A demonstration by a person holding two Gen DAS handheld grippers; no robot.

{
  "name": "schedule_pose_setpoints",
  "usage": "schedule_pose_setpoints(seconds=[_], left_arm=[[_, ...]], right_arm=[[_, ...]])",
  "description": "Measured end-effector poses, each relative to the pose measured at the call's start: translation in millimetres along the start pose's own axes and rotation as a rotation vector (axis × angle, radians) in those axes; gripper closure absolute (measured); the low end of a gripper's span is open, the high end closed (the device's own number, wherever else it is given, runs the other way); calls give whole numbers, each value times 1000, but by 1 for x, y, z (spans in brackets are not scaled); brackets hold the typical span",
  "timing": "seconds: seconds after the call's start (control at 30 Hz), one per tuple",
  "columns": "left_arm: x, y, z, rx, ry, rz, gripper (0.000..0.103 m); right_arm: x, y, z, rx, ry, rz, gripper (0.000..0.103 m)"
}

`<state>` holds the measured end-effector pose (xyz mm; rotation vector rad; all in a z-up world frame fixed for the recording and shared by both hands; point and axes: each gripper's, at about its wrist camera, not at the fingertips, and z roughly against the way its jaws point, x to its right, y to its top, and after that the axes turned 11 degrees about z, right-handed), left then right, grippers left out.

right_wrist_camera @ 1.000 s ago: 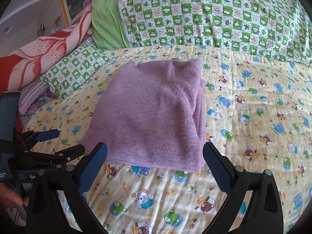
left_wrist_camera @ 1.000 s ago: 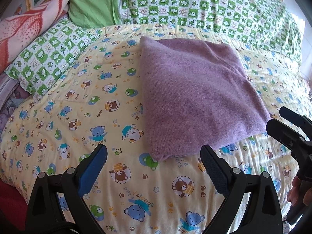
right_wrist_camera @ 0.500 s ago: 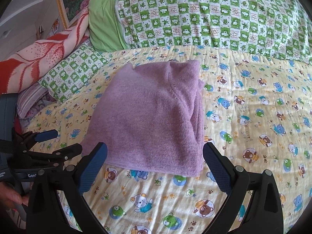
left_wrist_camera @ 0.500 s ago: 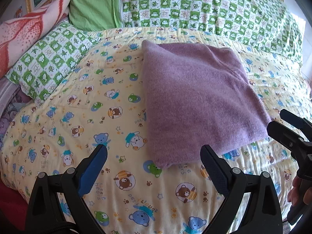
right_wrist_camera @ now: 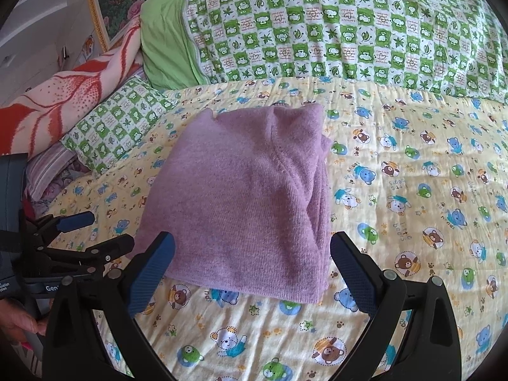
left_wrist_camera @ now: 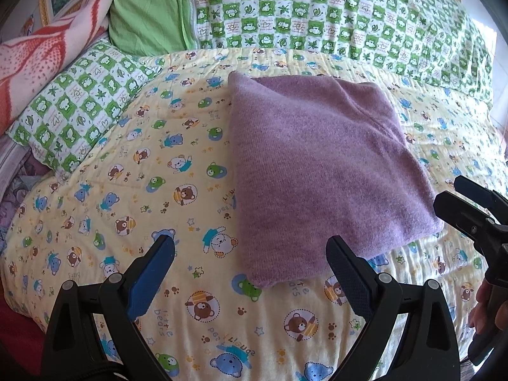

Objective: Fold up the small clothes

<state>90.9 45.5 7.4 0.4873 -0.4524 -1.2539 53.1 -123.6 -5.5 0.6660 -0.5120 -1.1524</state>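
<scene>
A purple knitted garment (left_wrist_camera: 320,171) lies folded into a rough square on the yellow bear-print quilt (left_wrist_camera: 127,209). It also shows in the right wrist view (right_wrist_camera: 247,200). My left gripper (left_wrist_camera: 250,254) is open and empty, held above the quilt in front of the garment's near left corner. My right gripper (right_wrist_camera: 252,250) is open and empty, in front of the garment's near edge. Each gripper shows at the edge of the other's view, the right one (left_wrist_camera: 466,203) at the garment's right, the left one (right_wrist_camera: 92,231) at its left.
A green checked pillow (left_wrist_camera: 76,108) lies at the left. A green checked blanket (left_wrist_camera: 317,12) and a plain green cushion (left_wrist_camera: 149,9) line the back. A red and white blanket (left_wrist_camera: 35,63) is bunched at the far left.
Both grippers have drawn back and lifted a little from the folded garment. The garment has not moved.
</scene>
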Motion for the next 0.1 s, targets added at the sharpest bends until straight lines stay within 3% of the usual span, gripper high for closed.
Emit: schedule_pose_setpoints(seconds=[0.1], left_arm=[[-3,2,0,-2,6,11,6]], right_arm=[[2,2,-1,1,-1,-3,5]])
